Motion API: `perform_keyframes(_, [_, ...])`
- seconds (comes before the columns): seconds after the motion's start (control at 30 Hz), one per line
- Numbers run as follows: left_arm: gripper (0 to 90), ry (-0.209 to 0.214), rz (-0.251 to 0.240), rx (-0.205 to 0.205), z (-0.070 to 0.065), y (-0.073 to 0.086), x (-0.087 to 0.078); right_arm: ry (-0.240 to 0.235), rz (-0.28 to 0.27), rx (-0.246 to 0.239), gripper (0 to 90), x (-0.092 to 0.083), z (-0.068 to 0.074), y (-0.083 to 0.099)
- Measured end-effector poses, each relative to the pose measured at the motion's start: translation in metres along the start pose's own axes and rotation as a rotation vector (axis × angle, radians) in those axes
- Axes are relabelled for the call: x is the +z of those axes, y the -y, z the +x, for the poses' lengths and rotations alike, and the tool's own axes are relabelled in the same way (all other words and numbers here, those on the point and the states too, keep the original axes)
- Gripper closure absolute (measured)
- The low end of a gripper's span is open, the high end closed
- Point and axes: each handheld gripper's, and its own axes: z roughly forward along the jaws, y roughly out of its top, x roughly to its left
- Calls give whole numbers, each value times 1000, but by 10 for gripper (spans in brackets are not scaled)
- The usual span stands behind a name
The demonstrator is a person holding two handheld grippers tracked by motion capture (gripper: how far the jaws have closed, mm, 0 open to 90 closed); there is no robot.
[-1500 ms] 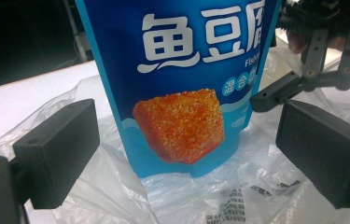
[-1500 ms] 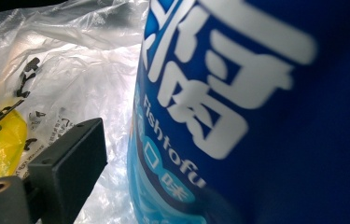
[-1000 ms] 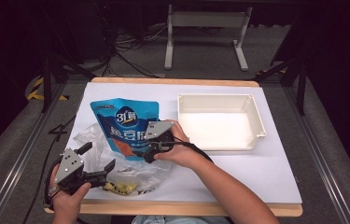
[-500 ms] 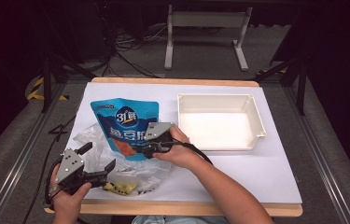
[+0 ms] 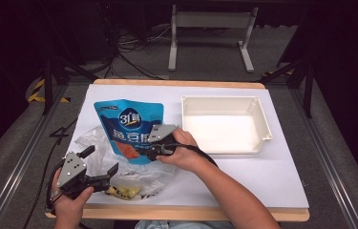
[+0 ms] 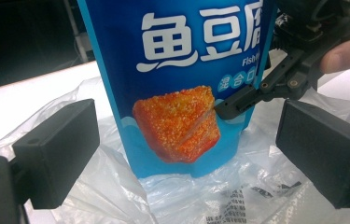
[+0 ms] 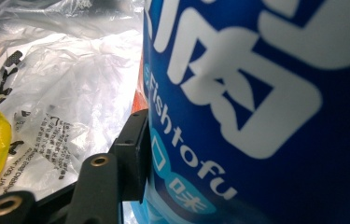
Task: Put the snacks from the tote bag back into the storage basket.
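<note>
A blue fish tofu pouch (image 5: 130, 125) lies tilted on the white table, with its lower end over a clear plastic bag (image 5: 90, 143). My right gripper (image 5: 140, 151) is shut on the pouch's lower right edge. In the left gripper view its black jaw pinches the pouch (image 6: 177, 70) beside the orange tofu picture. In the right gripper view the pouch (image 7: 266, 116) presses against one jaw and hides the other. My left gripper (image 5: 101, 163) stands open at the front left, its fingers (image 6: 56, 149) wide apart over the plastic bag (image 6: 116, 191), short of the pouch.
An empty white tray (image 5: 265, 125) sits at the back right of the table. Yellow packets (image 5: 121, 192) lie inside the plastic bag near the table's front edge. A cable trails off the left side. Bare table lies in front of the tray.
</note>
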Motion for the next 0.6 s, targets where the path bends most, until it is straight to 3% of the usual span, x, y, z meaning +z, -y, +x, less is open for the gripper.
perform_keyframes(0.27, [69, -4, -5, -8, 2, 0, 0, 17, 12, 0, 532, 0, 2, -4])
perform_keyframes(0.43, [69, -3, -5, -15, 3, 1, 0, 3, 25, 12, 534, -3, 2, -10])
perform_keyframes(0.6, [69, -2, -7, -17, 3, 1, 0, -6, 11, -2, 532, -17, 3, -29])
